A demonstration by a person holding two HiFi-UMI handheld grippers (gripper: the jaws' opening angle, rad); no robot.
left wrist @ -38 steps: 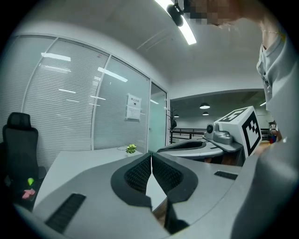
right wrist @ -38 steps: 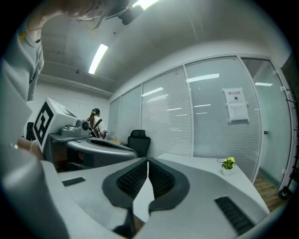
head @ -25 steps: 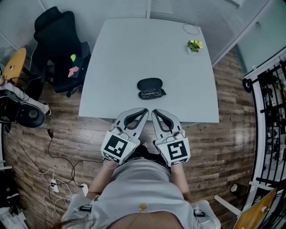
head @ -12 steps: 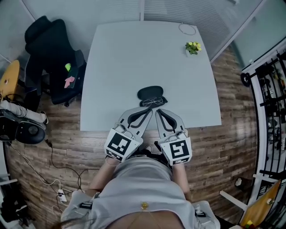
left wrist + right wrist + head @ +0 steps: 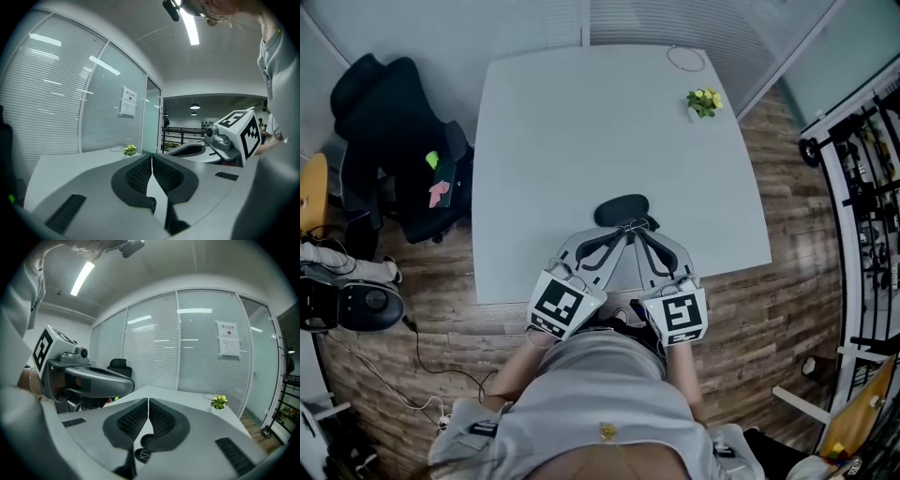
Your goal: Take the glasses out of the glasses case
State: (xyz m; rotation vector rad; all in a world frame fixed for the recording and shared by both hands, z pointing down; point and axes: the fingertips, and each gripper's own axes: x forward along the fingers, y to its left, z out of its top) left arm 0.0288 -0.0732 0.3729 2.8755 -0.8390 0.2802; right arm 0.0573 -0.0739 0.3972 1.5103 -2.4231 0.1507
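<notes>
Left gripper and right gripper, both closed and empty, have tips just beside the glasses case.

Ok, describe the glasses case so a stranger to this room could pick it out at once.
Start from the big white table. Near its front edge, right by the person, lies the glasses case. It is the only dark oval thing on the top; the small yellow-flowered plant sits far off by the far right corner.
</notes>
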